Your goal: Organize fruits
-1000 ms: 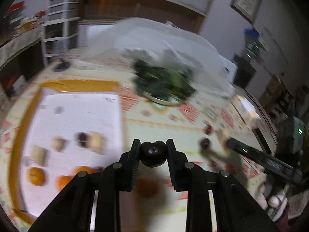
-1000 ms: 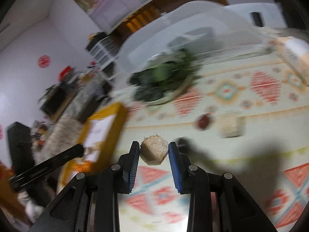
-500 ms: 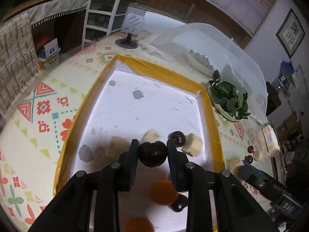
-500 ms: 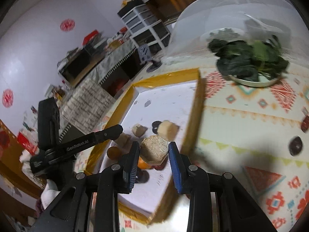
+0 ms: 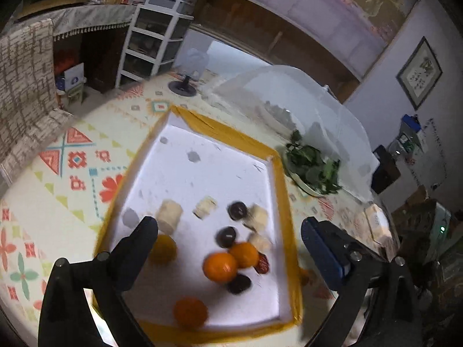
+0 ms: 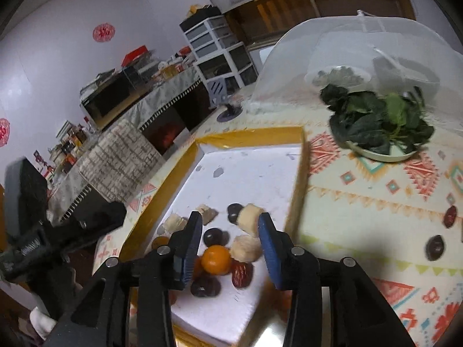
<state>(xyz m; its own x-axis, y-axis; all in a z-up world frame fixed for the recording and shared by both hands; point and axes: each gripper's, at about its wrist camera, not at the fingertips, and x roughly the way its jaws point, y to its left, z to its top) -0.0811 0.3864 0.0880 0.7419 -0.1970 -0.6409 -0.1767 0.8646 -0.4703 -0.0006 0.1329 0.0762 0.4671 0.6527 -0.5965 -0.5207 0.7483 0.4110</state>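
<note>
Ahead of the left jaws and to their right, a plate of dark leafy greens (image 5: 314, 167) sits on the patterned tablecloth (image 5: 72, 173). Just beyond it stands a white mesh food cover (image 5: 292, 98) over a dish too veiled to make out. Far ahead and slightly left of those jaws, a small desk fan (image 5: 189, 69) stands on a round black base at the table's far edge, with a white drawer tower (image 5: 156, 26) behind it. High to the right hangs a framed picture (image 5: 419, 72). Far to the left of the right jaws, red paper cutouts (image 6: 103, 32) mark the wall.
</note>
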